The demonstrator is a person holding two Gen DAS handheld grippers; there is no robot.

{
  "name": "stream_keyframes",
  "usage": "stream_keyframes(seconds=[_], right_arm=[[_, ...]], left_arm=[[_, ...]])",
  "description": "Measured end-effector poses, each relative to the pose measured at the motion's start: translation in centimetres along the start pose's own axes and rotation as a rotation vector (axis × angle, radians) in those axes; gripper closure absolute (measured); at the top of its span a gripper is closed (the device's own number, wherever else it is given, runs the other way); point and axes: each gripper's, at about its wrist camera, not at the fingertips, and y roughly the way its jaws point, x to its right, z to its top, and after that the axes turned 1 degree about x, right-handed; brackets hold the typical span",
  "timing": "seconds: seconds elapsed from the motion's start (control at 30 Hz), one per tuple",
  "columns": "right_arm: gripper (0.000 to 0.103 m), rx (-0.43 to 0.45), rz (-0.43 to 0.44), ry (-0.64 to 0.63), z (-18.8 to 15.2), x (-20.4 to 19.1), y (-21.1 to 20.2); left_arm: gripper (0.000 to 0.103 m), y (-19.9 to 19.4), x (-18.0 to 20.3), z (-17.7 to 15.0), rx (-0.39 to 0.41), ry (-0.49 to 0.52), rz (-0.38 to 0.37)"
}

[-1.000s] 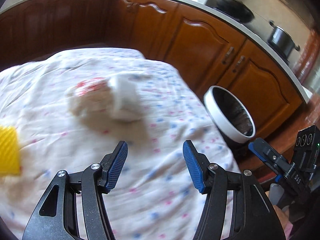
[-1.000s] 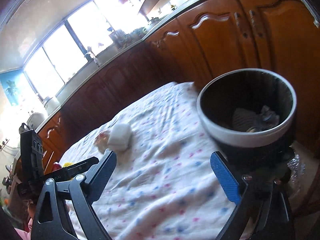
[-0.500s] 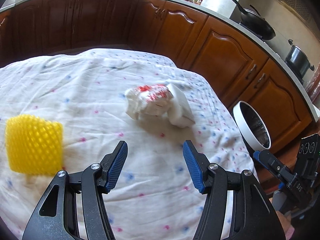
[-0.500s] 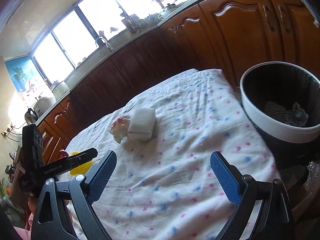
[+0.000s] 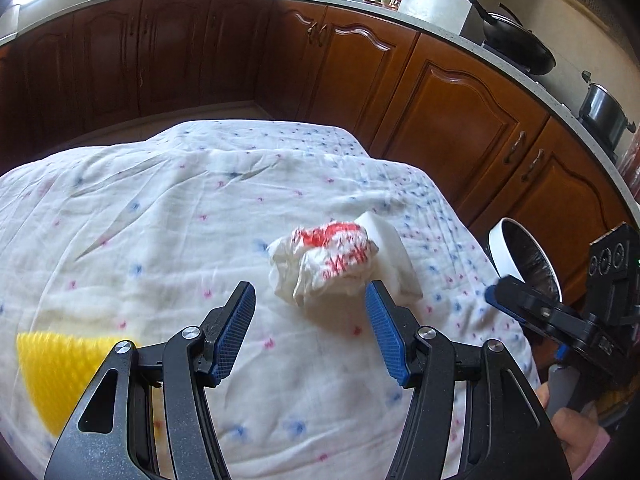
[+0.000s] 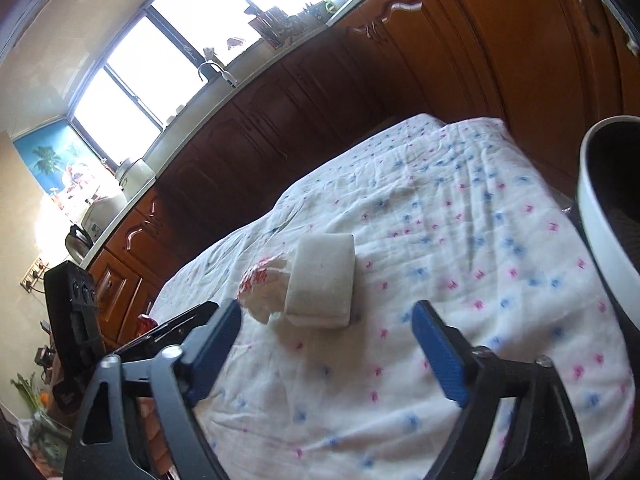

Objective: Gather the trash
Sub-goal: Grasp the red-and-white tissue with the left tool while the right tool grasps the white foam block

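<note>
A crumpled white bag with red print (image 5: 324, 264) lies on the dotted white tablecloth (image 5: 160, 220), touching a white foam block (image 5: 394, 256). My left gripper (image 5: 310, 332) is open just short of the bag, its blue pads empty. In the right wrist view the foam block (image 6: 324, 280) and the bag (image 6: 262, 290) lie ahead of my open right gripper (image 6: 326, 352). The white-rimmed trash bin (image 6: 596, 216) stands off the table's right edge; in the left wrist view the bin (image 5: 520, 256) sits behind the right gripper (image 5: 524, 304).
A yellow mesh sleeve (image 5: 56, 376) lies at the left front of the table. Wooden cabinets (image 5: 452, 120) run behind, with a wok (image 5: 516, 44) and a pot (image 5: 604, 112) on the counter. A hand (image 5: 572, 432) shows at lower right.
Both grippers have moved closer to the bag and foam block, which now sit larger and nearer the fingertips. The bin has slid to the right edge of both views.
</note>
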Motion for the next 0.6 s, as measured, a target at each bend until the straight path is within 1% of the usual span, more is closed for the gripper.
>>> stream_keyframes(seconds=[0.03,0.07,0.13,0.23,0.27,0.3,0.33,0.37,0.4,0.5,0.53,0.6], right_arm=[[0.034,-0.012,0.007,0.01,0.3,0.2,0.6],[0.037,-0.022,0.01,0.019,0.6,0.3,1.2],[0.048,-0.051,0.007,0.032,1.2,0.7,2.8],[0.056,-0.09,0.004,0.056,1.5,1.3,5.0],[0.058,-0.103,0.004,0.059,1.5,1.4,5.5],[0.065,-0.122,0.006,0.062,1.4,1.4,6.2],[0.073,-0.137,0.014,0.063,1.2,1.5,6.7],[0.076,-0.144,0.028,0.065,1.0,1.5,6.9],[0.077,-0.146,0.038,0.061,0.8,1.4,7.0],[0.089,-0.125,0.013,0.02,0.7,0.8,6.3],[0.092,-0.117,0.012,0.011,0.7,0.6,5.9],[0.094,-0.095,0.007,-0.007,0.8,0.3,4.8]], left_arm=[[0.045,0.3,0.0,0.3,0.002,0.003,-0.006],[0.045,0.5,0.1,0.6,0.006,0.008,-0.011],[0.045,1.3,0.3,1.2,0.005,0.021,-0.024],[0.045,2.6,0.8,1.5,-0.014,0.04,-0.02],[0.048,3.1,0.9,1.5,-0.02,0.05,-0.02],[0.057,3.5,1.0,1.4,-0.026,0.056,-0.021],[0.065,4.0,1.1,1.3,-0.04,0.062,-0.028],[0.073,4.4,1.1,1.1,-0.058,0.065,-0.036],[0.077,4.7,1.0,0.9,-0.06,0.066,-0.036],[0.086,4.4,1.0,0.6,-0.049,0.076,-0.044],[0.087,4.3,1.0,0.6,-0.049,0.078,-0.046],[0.09,4.1,1.1,0.5,-0.045,0.078,-0.05]])
